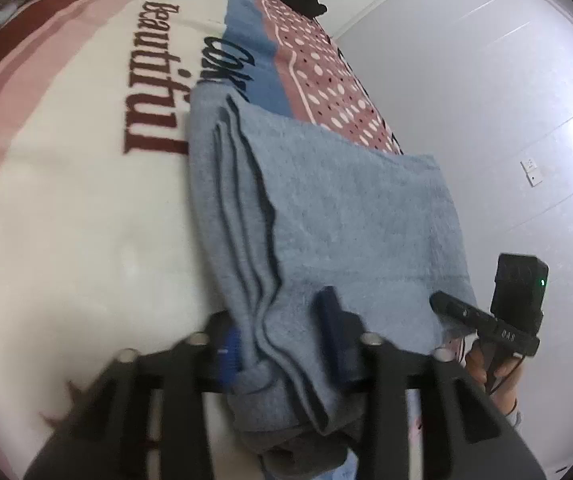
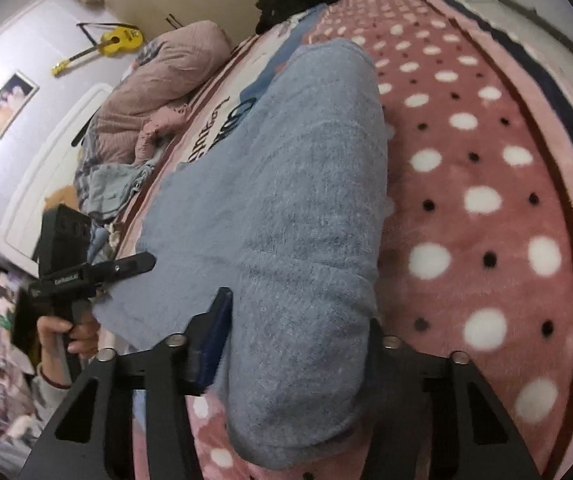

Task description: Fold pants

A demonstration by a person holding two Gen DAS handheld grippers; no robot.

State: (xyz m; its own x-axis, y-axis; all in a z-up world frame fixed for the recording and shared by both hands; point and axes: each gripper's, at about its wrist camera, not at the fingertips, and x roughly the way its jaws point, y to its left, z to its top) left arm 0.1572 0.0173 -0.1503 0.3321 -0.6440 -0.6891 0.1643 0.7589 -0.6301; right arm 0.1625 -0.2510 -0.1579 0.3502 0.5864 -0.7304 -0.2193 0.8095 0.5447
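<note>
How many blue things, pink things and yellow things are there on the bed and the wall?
Blue: 1, the pants
Pink: 2, the spotted blanket and the bunched-up quilt
Yellow: 1, the guitar on the wall
Total: 4

Blue pants (image 1: 326, 208) on blanketed bed (image 1: 66, 200)
</note>
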